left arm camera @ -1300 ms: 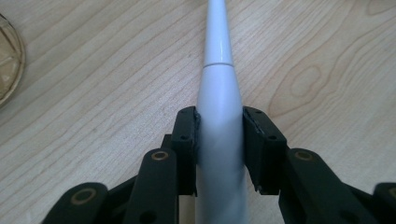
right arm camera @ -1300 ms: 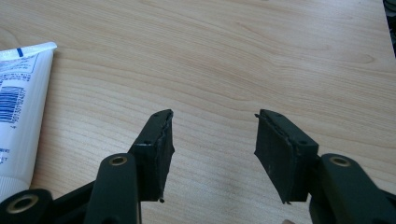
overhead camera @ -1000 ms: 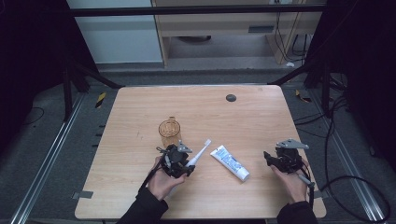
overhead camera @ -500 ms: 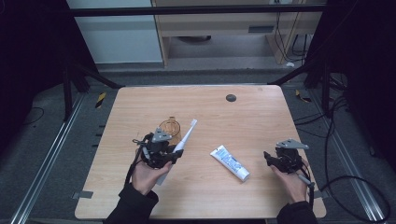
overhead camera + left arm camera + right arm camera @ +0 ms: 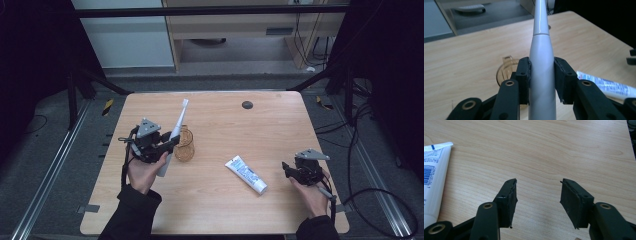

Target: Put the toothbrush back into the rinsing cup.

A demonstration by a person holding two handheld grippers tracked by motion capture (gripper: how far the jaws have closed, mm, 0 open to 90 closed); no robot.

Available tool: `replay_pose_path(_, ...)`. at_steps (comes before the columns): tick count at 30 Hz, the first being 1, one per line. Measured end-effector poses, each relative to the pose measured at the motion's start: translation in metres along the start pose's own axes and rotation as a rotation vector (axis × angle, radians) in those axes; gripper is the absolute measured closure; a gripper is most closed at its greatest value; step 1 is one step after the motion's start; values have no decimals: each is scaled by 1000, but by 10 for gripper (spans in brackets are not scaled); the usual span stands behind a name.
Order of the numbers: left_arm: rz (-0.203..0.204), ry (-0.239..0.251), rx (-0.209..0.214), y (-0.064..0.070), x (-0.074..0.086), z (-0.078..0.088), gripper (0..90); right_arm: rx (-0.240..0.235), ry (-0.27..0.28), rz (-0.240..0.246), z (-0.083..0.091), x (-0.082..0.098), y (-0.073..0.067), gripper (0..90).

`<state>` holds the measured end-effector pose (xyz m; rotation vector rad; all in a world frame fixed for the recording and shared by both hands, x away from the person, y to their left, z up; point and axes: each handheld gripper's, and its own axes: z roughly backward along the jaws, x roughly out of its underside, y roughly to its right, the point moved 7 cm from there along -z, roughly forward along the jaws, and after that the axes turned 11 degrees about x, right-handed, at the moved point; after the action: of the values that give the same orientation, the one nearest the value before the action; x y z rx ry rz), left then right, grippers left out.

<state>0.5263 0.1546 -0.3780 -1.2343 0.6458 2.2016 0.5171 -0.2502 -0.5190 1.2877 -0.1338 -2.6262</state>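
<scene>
At nine o'clock on the wooden counter (image 5: 215, 200), your left gripper (image 5: 541, 80) jaws clamp a smooth white toothbrush (image 5: 541, 75), partly hiding the ribbed amber cup (image 5: 184, 145); your right gripper (image 5: 537, 202) jaws gape empty.

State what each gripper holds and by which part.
The left gripper clamps a white electric toothbrush by its thick handle, brush end pointing away. The right gripper stands open and holds nothing.

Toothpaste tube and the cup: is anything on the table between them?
No. In the high view, only bare wood of the table lies between the toothpaste tube and the amber cup. The toothbrush is held on the cup's other side.
</scene>
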Motion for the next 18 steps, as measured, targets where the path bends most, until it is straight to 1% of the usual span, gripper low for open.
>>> replay_pose_path(2,1,37,-15,-4,-7,0,666,-1,3,-1,0,0,0,461)
replay_pose_path(3,6,70,-20,-6,-13,0,666,0,3,-2,0,0,0,461)
replay_pose_path(4,5,85,-29,-7,-16,-1,666,1,3,0,0,0,0,460)
replay_pose_path(5,5,85,-29,-7,-16,-1,666,0,5,0,0,0,0,459)
replay_pose_path(8,6,124,-42,-11,-25,-3,666,4,9,3,0,0,0,453)
replay_pose_path(9,0,144,-55,-13,-30,-5,666,5,11,2,0,-1,0,451)
replay_pose_path(11,-4,163,-68,-16,-35,-7,666,5,15,0,-1,-1,0,442)
replay_pose_path(12,-4,163,-68,-16,-35,-7,666,5,15,0,-1,-1,0,442)
replay_pose_path(13,-5,174,-72,-18,-37,-8,666,8,21,0,-1,-1,0,437)
replay_pose_path(14,-3,190,-79,-22,-41,-9,666,8,23,-2,-1,-1,0,434)
replay_pose_path(16,-1,199,-81,-24,-43,-10,666,11,25,-2,-1,-1,0,431)
replay_pose_path(17,6,221,-87,-28,-45,-12,666,11,26,-2,-1,-1,0,431)
replay_pose_path(18,6,221,-87,-28,-45,-12,666,11,27,-2,-2,-1,0,432)
